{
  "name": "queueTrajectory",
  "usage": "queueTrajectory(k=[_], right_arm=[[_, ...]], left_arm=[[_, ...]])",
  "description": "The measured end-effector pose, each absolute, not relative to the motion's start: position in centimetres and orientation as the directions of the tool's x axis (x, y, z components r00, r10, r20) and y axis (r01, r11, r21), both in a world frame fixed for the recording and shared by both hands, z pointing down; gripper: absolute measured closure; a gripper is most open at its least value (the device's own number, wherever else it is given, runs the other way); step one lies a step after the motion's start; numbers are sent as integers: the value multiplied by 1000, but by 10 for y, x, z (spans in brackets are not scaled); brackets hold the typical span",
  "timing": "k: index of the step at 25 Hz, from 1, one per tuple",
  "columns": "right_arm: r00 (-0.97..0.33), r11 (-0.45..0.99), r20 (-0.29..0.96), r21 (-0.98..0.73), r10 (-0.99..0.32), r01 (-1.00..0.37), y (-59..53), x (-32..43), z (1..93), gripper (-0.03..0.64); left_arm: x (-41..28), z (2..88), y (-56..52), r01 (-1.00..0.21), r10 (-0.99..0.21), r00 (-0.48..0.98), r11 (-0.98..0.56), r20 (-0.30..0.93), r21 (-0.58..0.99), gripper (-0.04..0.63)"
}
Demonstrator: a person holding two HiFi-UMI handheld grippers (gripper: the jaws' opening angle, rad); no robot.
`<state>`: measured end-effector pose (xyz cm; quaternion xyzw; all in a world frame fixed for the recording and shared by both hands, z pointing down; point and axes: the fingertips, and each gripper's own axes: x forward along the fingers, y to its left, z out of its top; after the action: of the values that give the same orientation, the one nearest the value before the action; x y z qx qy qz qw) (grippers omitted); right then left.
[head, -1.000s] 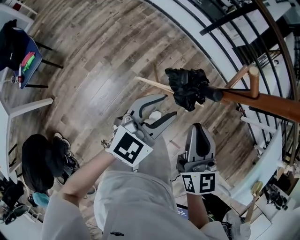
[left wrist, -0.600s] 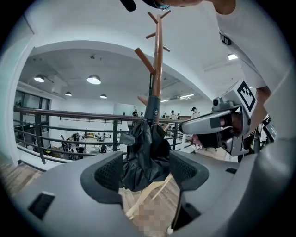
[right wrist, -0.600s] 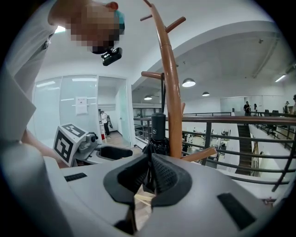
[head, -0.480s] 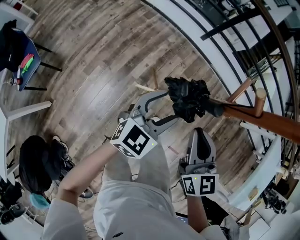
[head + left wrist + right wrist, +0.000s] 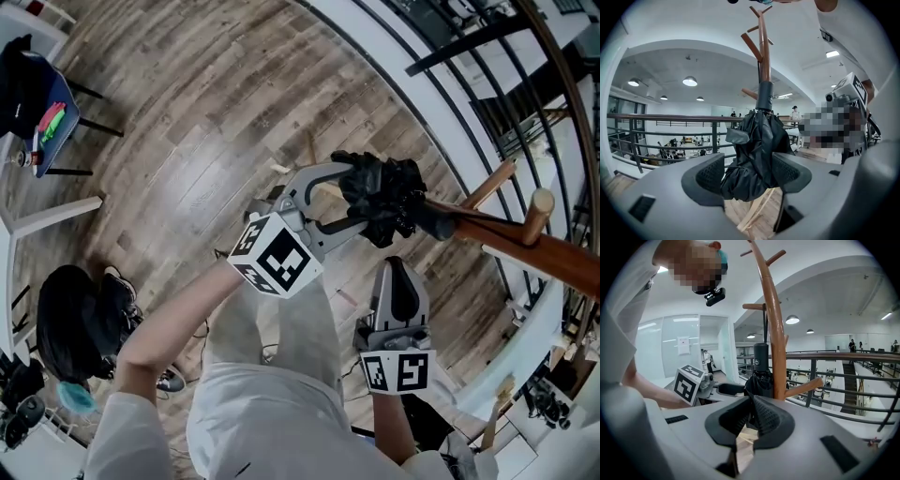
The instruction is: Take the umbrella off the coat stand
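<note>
- Hanging against the pole of the coat stand, the folded black umbrella is dangling with its bunched canopy lowest.
- Left gripper is reaching around that canopy. Its jaws have just been opening and are standing wide, with the fabric sitting between the pads and not visibly squeezed.
- Right gripper is hovering just short of the umbrella, apart from it, with its jaws together and gripping nothing.
- Railing is curving behind the stand, over the wooden floor.
</note>
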<state>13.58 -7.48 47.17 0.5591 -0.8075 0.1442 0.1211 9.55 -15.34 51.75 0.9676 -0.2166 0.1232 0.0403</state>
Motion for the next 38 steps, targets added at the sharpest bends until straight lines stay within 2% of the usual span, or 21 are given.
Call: queueTrajectory(k=[3,10,15,28,33,38], right_arm=[[-353,340,362,-102,-863,-935,-74,135,474,568],[-356,338,371,-114,-858,-934,-74,136,477,568],[-356,337,378,-118,-855,-934,-73,135,486,568],[-339,321,386,-112,-858,-940,-73,141,486,568],[-338,319,382,-114,-860,-941,-71,140,483,568],[-342,321,376,-119,-861,-940,-73,136,482,568]], left_arm=[[102,520,-153,-388,-375,890,-922,260,-2,292],[115,530,-161,-302,-296,913,-953,282,-24,238],[125,540,-165,-237,-239,925,-970,295,-45,235],[150,552,-154,-243,-239,929,-970,283,-22,236],[147,548,-150,-247,-245,927,-969,285,-29,317],[145,548,-147,-245,-234,927,-970,292,0,330]])
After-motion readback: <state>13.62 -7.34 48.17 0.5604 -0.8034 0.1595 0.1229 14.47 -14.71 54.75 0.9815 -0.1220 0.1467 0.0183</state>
